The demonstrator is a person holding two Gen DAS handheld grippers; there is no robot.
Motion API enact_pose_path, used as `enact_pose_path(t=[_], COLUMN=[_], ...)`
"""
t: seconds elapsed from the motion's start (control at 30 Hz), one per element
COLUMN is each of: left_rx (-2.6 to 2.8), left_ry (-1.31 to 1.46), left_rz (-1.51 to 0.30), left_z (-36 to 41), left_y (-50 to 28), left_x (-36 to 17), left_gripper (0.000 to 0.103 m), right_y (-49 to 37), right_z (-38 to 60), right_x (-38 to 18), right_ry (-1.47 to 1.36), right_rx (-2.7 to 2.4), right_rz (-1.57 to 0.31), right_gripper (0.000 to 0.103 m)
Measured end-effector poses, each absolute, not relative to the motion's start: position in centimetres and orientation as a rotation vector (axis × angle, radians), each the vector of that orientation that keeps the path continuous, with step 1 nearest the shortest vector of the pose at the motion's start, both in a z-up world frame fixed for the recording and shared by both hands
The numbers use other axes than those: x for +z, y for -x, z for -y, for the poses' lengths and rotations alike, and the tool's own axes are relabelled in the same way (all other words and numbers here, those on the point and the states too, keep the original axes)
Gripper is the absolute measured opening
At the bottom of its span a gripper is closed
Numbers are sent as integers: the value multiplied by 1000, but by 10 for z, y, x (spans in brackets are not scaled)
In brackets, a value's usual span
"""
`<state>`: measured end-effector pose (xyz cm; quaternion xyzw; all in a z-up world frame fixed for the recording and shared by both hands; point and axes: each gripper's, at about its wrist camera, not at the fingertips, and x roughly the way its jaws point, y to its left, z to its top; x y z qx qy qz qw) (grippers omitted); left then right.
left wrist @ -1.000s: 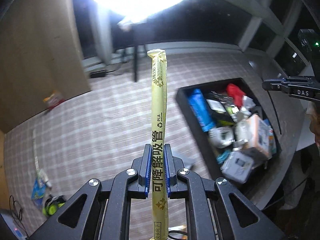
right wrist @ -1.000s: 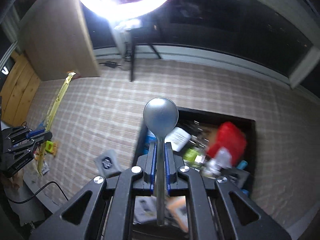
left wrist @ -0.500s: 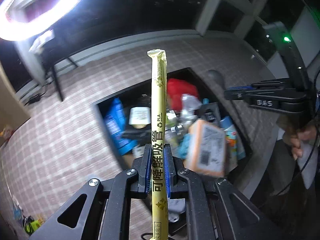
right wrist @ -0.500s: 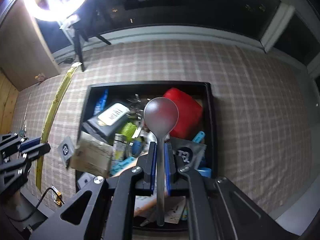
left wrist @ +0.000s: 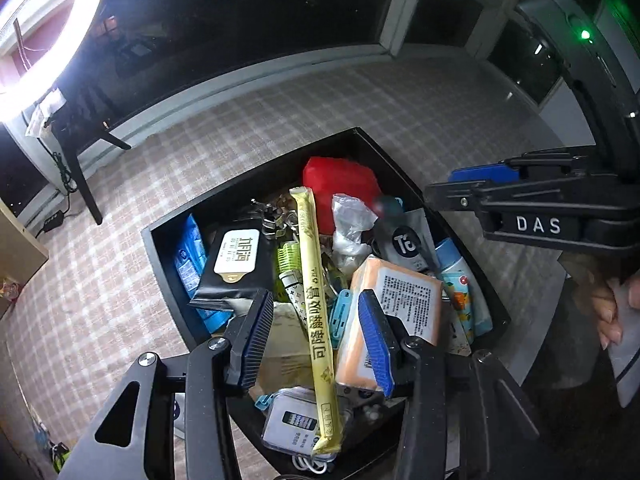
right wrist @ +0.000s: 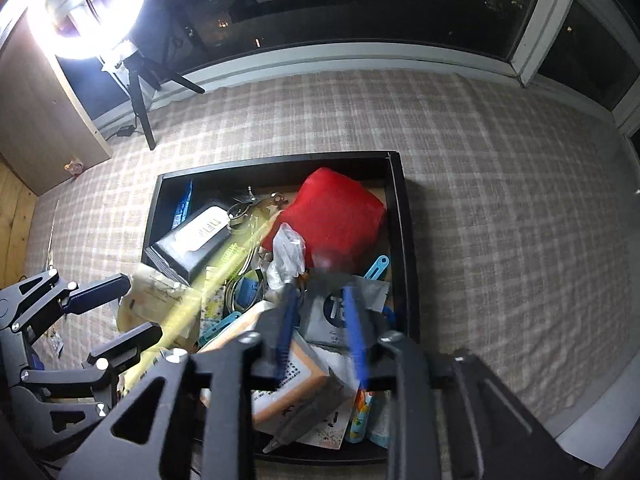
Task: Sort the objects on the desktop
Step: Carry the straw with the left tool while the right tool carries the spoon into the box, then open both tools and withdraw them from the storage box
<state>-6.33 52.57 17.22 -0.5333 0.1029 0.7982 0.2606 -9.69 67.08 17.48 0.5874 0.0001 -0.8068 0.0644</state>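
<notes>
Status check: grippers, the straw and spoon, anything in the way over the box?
Left gripper and right gripper both opening. Straw and blurred spoon loose between the jaws, over the box. Box crowded; nothing blocking.

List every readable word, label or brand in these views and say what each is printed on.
"可降解吸管" and "PLA": yellow straw wrapper, loose between the left gripper's opening jaws.
"DAS": side of the right gripper.
"Tō"-like logo: grey pouch.
Black wipes pack: white label, characters too blurred.
Orange pack: fine print too small.
Phone-like card: text unreadable.
</notes>
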Motion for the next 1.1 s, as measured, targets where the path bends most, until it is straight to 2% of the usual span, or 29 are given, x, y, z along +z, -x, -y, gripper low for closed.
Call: enact_pose_path(t=[0.47, 0.6, 0.8, 0.87, 1.1], left_rx=[2257, 2280, 2327, 2340, 2421], left_ry=[1467, 1460, 1462, 1467, 1540], left_rz=[-252, -236, -211, -211, -202], left_z=[-481, -459, -406, -388, -316], left_y=[44, 28, -9, -18, -50], left_x=[176, 180, 177, 174, 157], left_gripper=[43, 50, 56, 56, 56], right_y=[73, 58, 28, 14, -33], right_z=[-644, -622, -579, -558, -482], right_x=[178, 183, 191, 194, 190], right_ry=[-1715, -1686, -1610, -1568, -1516], right_rx=[-2431, -2431, -2452, -2472, -2464], right_rz=[-71, -95, -101, -111, -94], right_gripper=[37, 41, 47, 52, 56])
